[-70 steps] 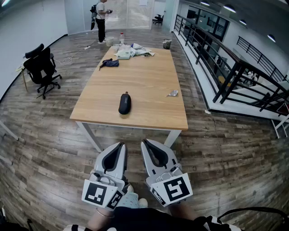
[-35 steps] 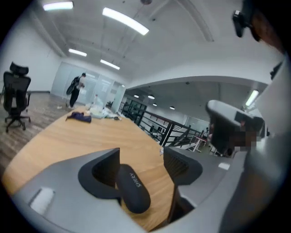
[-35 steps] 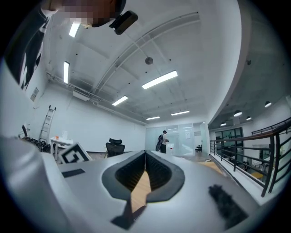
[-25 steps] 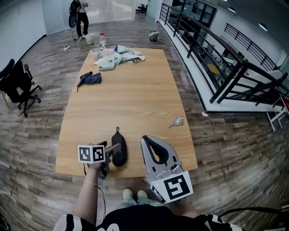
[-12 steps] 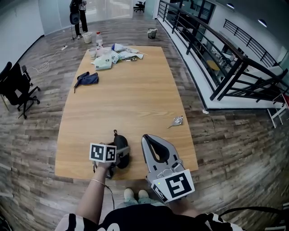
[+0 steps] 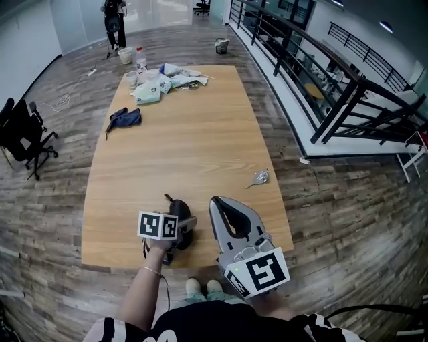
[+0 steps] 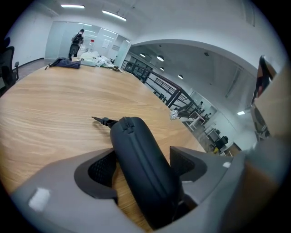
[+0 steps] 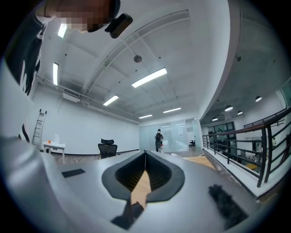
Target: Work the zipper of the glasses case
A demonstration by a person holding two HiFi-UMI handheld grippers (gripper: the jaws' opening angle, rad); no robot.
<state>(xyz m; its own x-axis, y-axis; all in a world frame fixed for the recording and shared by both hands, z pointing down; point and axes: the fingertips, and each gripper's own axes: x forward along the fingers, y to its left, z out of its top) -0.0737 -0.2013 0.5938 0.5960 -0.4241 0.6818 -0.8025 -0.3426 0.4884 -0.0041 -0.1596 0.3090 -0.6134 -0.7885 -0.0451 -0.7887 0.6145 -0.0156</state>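
The left gripper [image 7: 142, 157] is closed around the near end of the case [image 7: 132, 136]. Both pads seem to touch it. The case lies flat on the desk [image 6: 187, 147], close to the near edge. A small tab [image 7: 101, 120] sticks out at its far end. I cannot tell if that is the zip pull.

The right gripper [image 6: 217, 202] is held up just to the right. Its jaws are together, with nothing in them.

What could go wrong? The case is round and smooth, so I think it could slip or twist out when the zip is tugged. It could also slide off the edge. The pads might sit on the zip line and block it.

The desk is pale wood and mostly bare. It has a foil scrap [image 6: 259, 177], a blue cloth [image 6: 124, 119] and a pile of bags [image 6: 164, 83]. The room is big, with a wood floor [image 6: 321, 200], a black chair [image 6: 20, 127], a black railing [image 6: 321, 73] and a person [image 6: 114, 20] far off.
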